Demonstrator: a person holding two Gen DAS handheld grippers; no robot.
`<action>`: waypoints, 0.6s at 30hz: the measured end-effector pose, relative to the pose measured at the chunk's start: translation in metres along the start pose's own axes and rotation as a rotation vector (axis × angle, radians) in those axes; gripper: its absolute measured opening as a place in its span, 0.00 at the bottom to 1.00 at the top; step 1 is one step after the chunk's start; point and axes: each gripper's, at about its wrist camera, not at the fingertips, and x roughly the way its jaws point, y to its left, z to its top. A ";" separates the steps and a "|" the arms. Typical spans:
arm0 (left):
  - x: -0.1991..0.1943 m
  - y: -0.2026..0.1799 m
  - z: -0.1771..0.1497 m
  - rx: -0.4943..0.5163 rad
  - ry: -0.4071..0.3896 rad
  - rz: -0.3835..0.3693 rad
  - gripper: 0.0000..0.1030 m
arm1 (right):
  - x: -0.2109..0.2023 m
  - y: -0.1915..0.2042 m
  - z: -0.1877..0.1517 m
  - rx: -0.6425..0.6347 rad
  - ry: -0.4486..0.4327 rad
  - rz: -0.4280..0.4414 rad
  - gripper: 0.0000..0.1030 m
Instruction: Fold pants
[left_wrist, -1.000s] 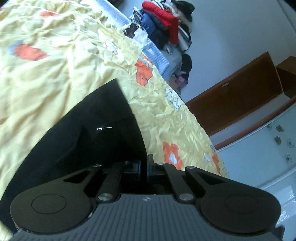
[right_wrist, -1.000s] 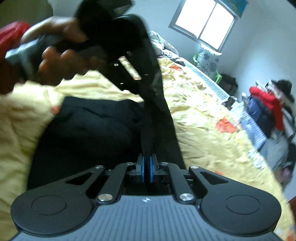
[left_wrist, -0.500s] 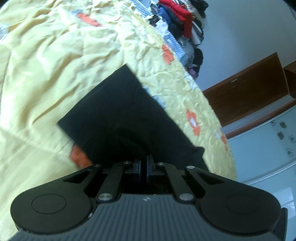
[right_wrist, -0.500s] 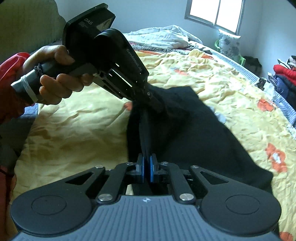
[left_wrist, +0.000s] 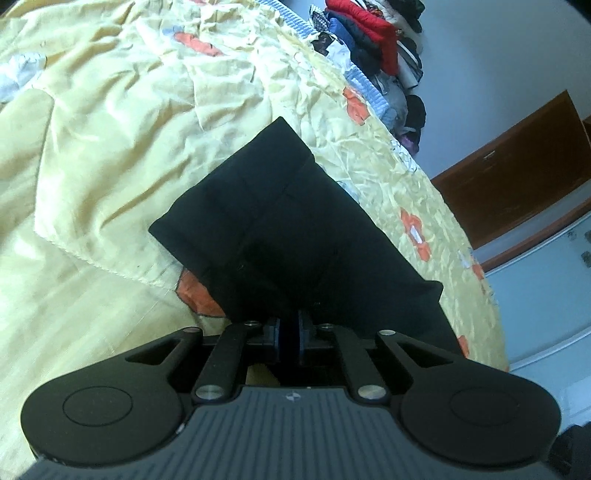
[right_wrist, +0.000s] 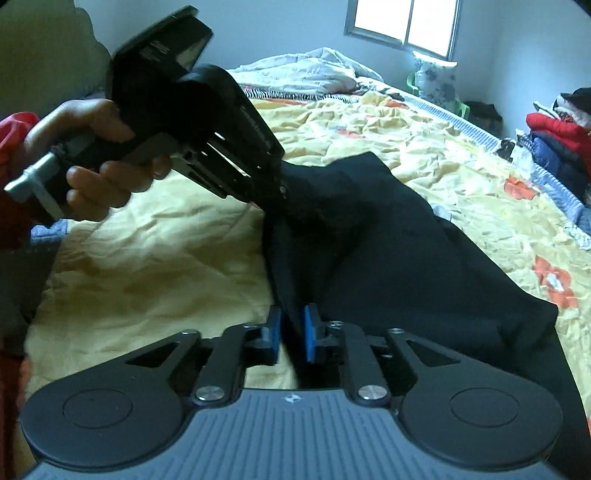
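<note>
Laying the folded black pants (left_wrist: 295, 221) on the yellow bedspread (left_wrist: 110, 147): left tool (left_wrist: 289, 341) clamped on cloth, right tool (right_wrist: 291, 334) just parting around the edge; next, release and withdraw.

black tool (right_wrist: 291, 334), blue pads (right_wrist: 309, 332), red sleeve (right_wrist: 14, 127)

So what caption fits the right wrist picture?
Both grippers lay black pants on a yellow bedspread.

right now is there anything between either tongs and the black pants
Nothing visible. The pants run straight into both tongs: the left tongs sit nearly shut on the cloth, and the right tongs have just been opening, with cloth between them. Only the yellow bedspread lies underneath.
</note>
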 end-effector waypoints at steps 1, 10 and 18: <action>-0.001 -0.001 -0.002 0.004 -0.003 0.006 0.10 | -0.007 0.003 -0.002 0.000 -0.013 0.002 0.25; -0.018 -0.019 -0.013 0.100 -0.056 0.091 0.14 | -0.102 -0.038 -0.073 0.324 -0.043 -0.292 0.37; -0.034 -0.040 -0.048 0.204 -0.156 0.194 0.21 | -0.145 -0.040 -0.135 0.535 -0.040 -0.334 0.62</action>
